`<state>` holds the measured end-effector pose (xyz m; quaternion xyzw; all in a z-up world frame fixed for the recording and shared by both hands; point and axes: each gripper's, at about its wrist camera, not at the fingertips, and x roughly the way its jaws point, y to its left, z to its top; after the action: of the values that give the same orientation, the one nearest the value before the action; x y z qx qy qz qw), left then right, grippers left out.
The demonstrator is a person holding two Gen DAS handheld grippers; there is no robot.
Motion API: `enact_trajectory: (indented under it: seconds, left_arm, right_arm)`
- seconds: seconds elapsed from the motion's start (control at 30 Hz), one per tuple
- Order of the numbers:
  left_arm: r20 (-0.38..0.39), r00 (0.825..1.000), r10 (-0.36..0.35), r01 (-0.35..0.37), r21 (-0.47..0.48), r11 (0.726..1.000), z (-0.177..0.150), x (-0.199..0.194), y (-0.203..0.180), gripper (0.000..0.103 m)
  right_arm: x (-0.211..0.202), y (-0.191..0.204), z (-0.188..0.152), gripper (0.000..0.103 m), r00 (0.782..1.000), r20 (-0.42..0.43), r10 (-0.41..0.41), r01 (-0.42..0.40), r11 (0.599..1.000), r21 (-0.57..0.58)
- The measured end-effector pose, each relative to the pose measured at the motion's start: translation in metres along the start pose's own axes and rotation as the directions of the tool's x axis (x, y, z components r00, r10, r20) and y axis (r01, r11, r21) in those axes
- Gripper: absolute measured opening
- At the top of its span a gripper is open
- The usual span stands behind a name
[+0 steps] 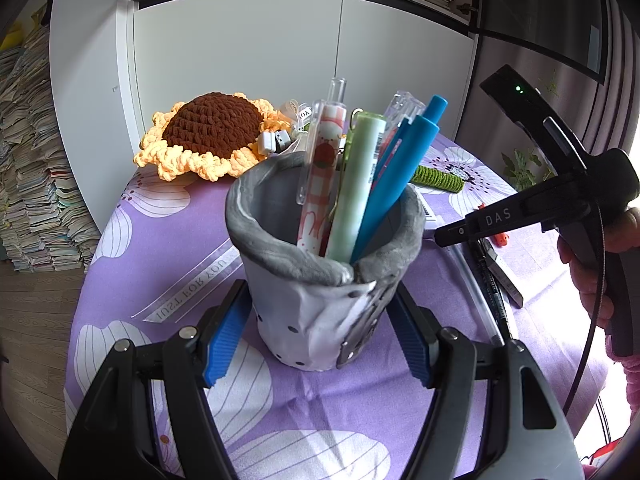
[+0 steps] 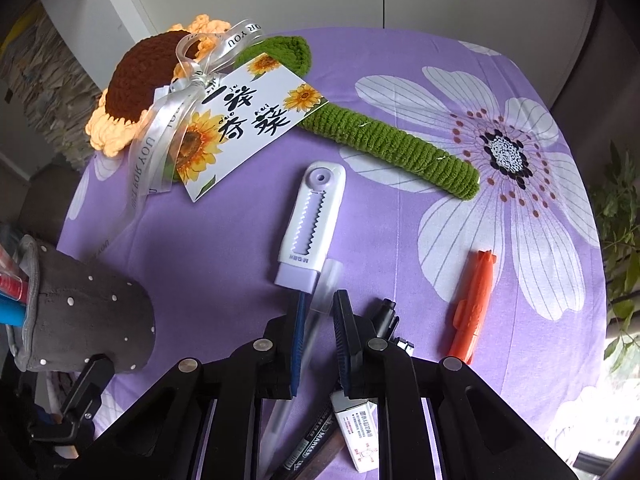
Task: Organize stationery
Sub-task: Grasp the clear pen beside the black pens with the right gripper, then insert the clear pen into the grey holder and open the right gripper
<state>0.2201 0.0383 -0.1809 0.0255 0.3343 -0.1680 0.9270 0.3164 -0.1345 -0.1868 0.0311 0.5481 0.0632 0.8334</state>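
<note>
A grey fabric pen holder (image 1: pixel 316 312) stands on the purple cloth with several pens in it, among them a blue pen (image 1: pixel 396 176) and a pale green one (image 1: pixel 356 184). My left gripper (image 1: pixel 320 300) is shut on the holder, its blue pads pressing both sides. My right gripper (image 2: pixel 319 300) points steeply down at the table, shut on a clear pen (image 2: pixel 326 280) that lies on the cloth. In the left wrist view the right gripper (image 1: pixel 440 236) hangs to the right of the holder. The holder (image 2: pixel 92 320) shows at the lower left of the right wrist view.
A white-and-lilac cutter (image 2: pixel 312 216), an orange pen (image 2: pixel 474 308), a black marker (image 2: pixel 310 452), an eraser (image 2: pixel 356 428) and a black pen (image 2: pixel 386 316) lie around the right gripper. A crochet sunflower (image 2: pixel 132 84) with green stem (image 2: pixel 392 148) and card (image 2: pixel 244 120) lies at the back.
</note>
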Motion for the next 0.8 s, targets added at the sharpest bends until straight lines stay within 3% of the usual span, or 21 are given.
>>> enact_trajectory:
  seconds: [0.23,0.4,0.57,0.8]
  left_arm:
    - [0.0,1.0,0.0,0.0,0.0,1.0,0.0,0.0,0.0,0.069]
    - [0.0,1.0,0.0,0.0,0.0,1.0,0.0,0.0,0.0,0.069]
    - [0.0,1.0,0.0,0.0,0.0,1.0,0.0,0.0,0.0,0.069]
    - [0.0,1.0,0.0,0.0,0.0,1.0,0.0,0.0,0.0,0.069]
  right_arm:
    - [-0.037,0.003,-0.007,0.012,0.991,0.098,0.095,-0.097,0.995,0.016]
    - [-0.086,0.016,-0.018,0.011,0.964,0.224,0.14,-0.136,0.99,-0.034]
    - [-0.13,0.031,-0.025,0.011,0.916,0.351,0.195,-0.174,0.981,-0.089]
    - [-0.194,0.056,-0.027,0.011,0.812,0.523,0.259,-0.184,0.964,-0.191]
